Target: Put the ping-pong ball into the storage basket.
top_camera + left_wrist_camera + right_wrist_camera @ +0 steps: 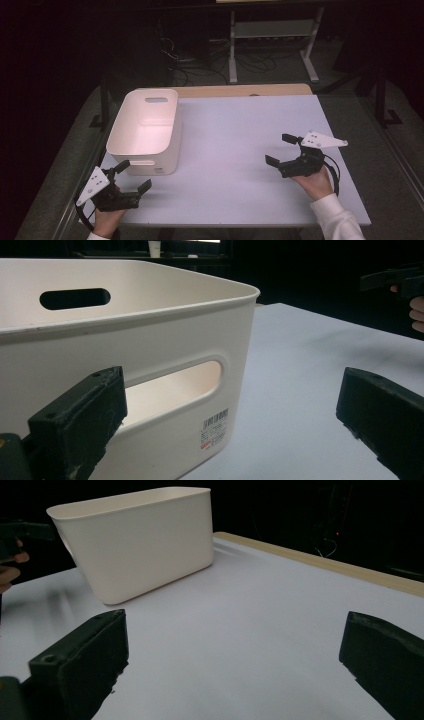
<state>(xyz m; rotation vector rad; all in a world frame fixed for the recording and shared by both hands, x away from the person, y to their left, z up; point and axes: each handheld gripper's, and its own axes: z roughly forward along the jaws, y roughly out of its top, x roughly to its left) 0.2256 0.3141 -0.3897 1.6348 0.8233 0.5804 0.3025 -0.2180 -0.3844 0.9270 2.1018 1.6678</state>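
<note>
The white plastic storage bin point(145, 131) stood empty and upright at the left edge of the desk point(235, 150), toward the far left corner, its long axis running from near to far. The left gripper point(134, 176) hovered just beside the bin's near end wall with its fingers point(80, 415) spread wide and holding nothing. In the left gripper view, one finger sat in front of the near handle slot point(172, 390), and a barcode label point(216, 427) showed below that slot.

Recommended procedure: align one finger inside the slot and the other above the rim, then close squarely on the handle strip. A skewed grip would likely tip the light bin.

The right gripper point(280, 150) rested near the right edge of the desk, well apart from the bin, fingers point(80, 665) likewise wide and empty. The desk surface between the two grippers was bare, so nothing obstructed the approach. A white stand point(272, 30) and loose cables point(195, 62) lay on the floor beyond the far edge.
</note>
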